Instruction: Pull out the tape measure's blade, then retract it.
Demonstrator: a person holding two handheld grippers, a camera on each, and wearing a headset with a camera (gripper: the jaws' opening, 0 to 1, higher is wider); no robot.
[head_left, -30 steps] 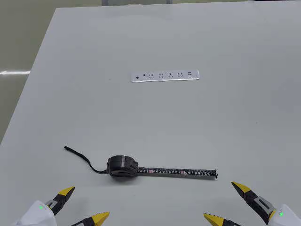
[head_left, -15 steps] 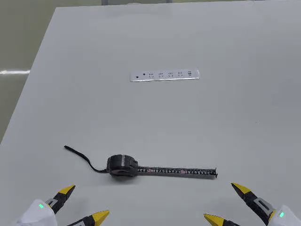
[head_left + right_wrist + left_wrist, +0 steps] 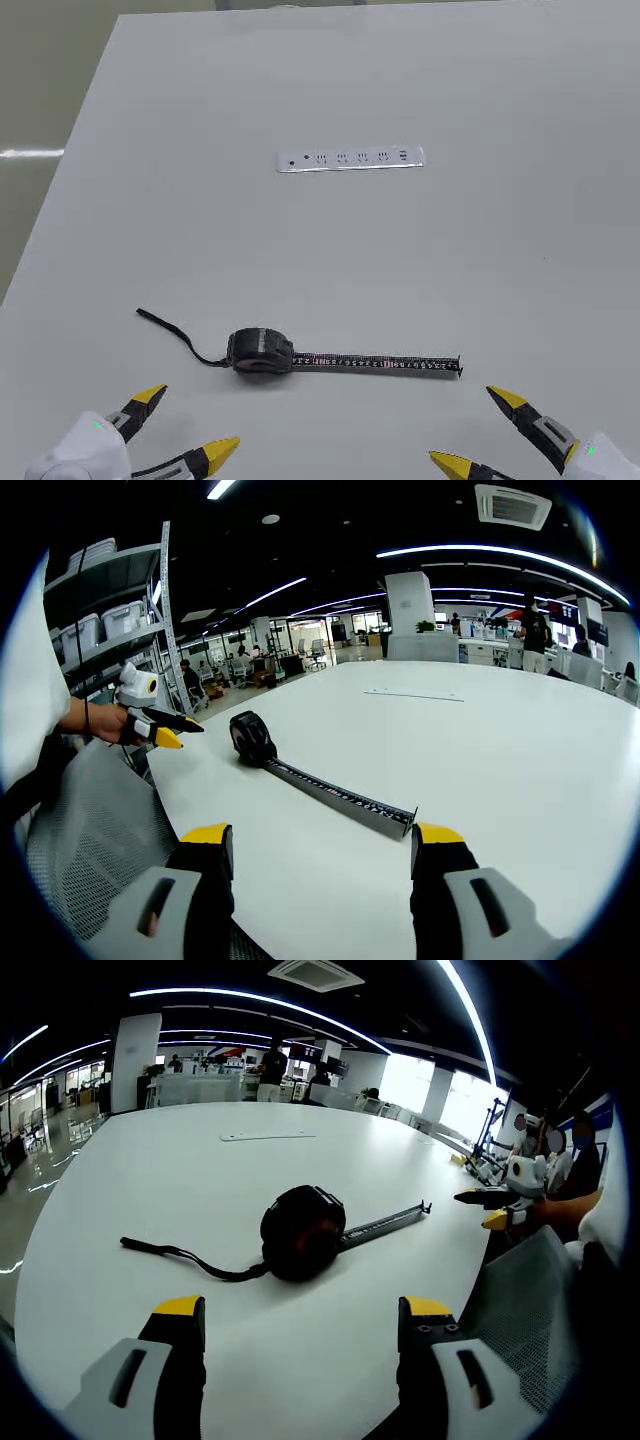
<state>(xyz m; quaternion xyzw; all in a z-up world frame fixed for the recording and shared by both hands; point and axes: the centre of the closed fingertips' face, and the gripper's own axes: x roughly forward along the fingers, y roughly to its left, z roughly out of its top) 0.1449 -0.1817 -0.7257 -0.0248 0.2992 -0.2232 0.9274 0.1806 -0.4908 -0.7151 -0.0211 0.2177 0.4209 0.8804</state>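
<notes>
Retracting looks next: left gripper [image 3: 187, 420] and right gripper [image 3: 472, 428], jaws spread, must steady the round black tape measure [image 3: 260, 351], its dark blade [image 3: 380, 363] out toward three o'clock.

Open-plan lab: metal shelving [image 3: 163, 600] with bins [image 3: 128, 618], ceiling strip lights [image 3: 250, 998], distant workbenches [image 3: 200, 1088].

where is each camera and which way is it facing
Head view: on the headset, looking forward and down at the table, tape measure and power strip; left claw and right claw tips at bottom.
Left gripper view: on the left claw, facing the tape measure's case; own jaws below, right claw at right.
Right gripper view: on the right claw, facing the blade and its hook end; own jaws below, left claw at left.
All three share the tape measure.
</notes>
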